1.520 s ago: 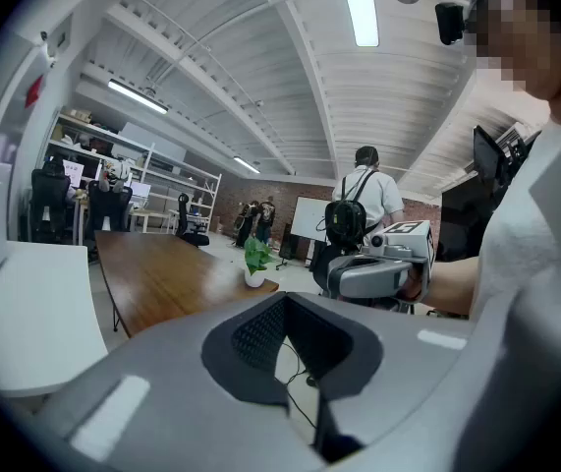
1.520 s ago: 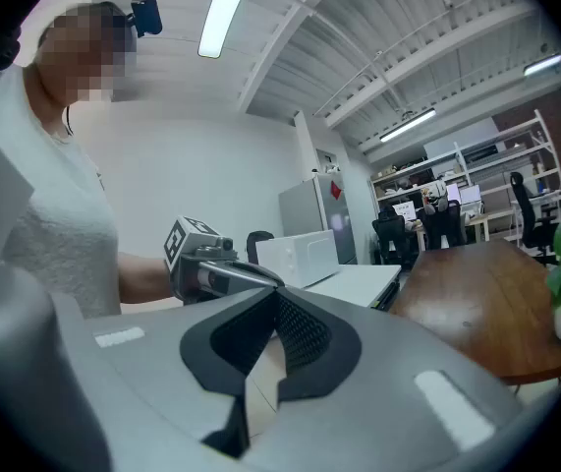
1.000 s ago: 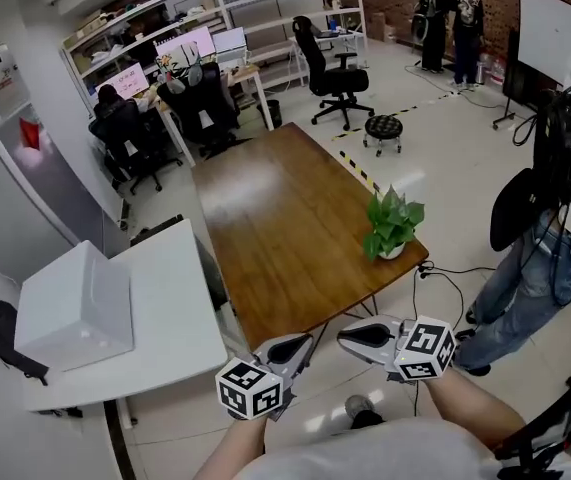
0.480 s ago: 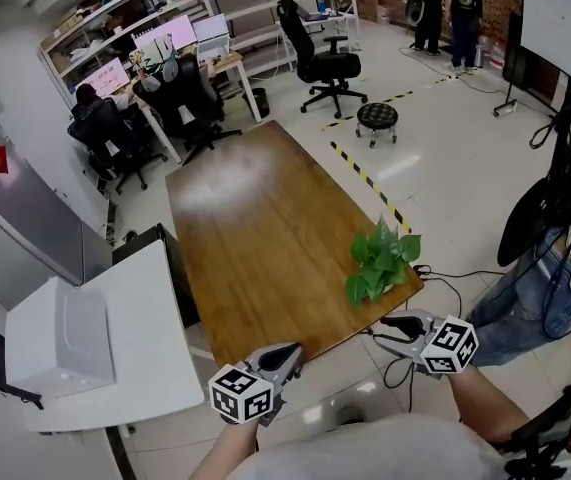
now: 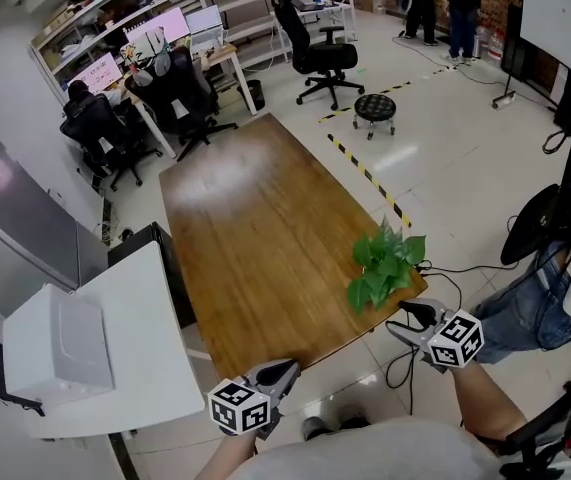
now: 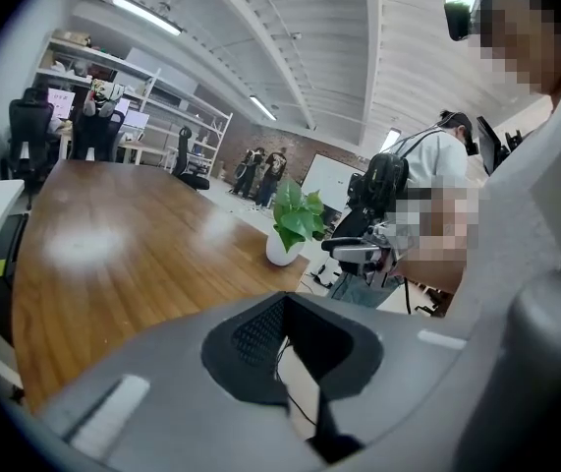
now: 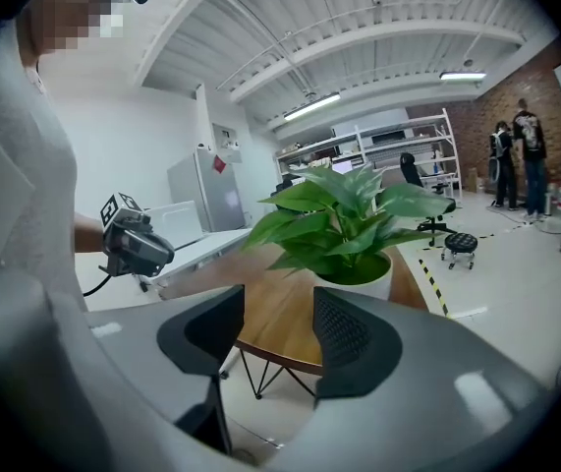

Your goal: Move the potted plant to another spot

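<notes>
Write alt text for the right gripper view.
The right gripper faces a leafy green plant in a white pot on the corner of a brown wooden table. Its dark jaws have just been opening, and nothing is between them. The left gripper hangs at the left.

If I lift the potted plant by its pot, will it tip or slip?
Probably top-heavy: the leaves spread wider than the small white pot, so a high push may tip it. The pot looks smooth and rounded, so it might slip. The leaves would likely bend.
</notes>
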`<state>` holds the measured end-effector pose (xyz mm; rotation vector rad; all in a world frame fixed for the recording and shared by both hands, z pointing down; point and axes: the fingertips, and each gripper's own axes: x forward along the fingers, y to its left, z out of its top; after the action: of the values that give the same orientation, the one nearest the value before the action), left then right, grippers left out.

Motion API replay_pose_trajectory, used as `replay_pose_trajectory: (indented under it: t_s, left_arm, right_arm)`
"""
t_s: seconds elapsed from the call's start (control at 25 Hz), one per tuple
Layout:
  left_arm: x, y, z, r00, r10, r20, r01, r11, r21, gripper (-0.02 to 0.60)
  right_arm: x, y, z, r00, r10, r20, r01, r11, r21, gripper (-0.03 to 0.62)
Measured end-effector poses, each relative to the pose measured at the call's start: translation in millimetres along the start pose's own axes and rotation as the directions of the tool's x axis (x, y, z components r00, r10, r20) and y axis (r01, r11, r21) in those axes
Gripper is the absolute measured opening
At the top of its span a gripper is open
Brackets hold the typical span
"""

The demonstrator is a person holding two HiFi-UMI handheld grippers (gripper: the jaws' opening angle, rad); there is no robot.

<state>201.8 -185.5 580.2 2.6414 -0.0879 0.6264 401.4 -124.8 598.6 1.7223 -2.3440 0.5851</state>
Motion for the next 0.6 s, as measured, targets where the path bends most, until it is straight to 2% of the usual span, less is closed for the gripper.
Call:
replay_pose_trajectory:
  t_s: [0.12, 0.24, 0.48, 0.6]
  left_arm:
    - [-1.6, 3.5, 2.7, 1.000, -0.003, -0.006, 0.003, 1.000, 0.008, -0.006]
    - [-6.3, 2.3, 8.1, 1.000, -0.013, -0.015, 0.014, 1.000, 0.025, -0.006]
    - [-12.0, 11.6, 3.3, 1.000, -0.008, -0.027, 0.008, 1.000, 0.007, -0.006]
    - [-14.4, 14.1, -0.1, 0.999, -0.005, -0.036, 0.005, 1.000, 0.003, -0.006]
  right_arm:
    - [-0.7, -14.8, -4.7, 0.998, -0.060, -0.006, 0.060, 0.998, -0.006, 0.231]
    - [-0.5, -30.5, -9.3, 0.992, -0.126, -0.010, 0.125, 0.992, -0.008, 0.281]
    - [14.0, -60.7, -15.0, 0.983, -0.182, -0.002, 0.182, 0.982, 0.046, 0.325]
    - [24.9, -73.4, -16.3, 0.975, -0.220, -0.018, 0.220, 0.975, -0.004, 0.373]
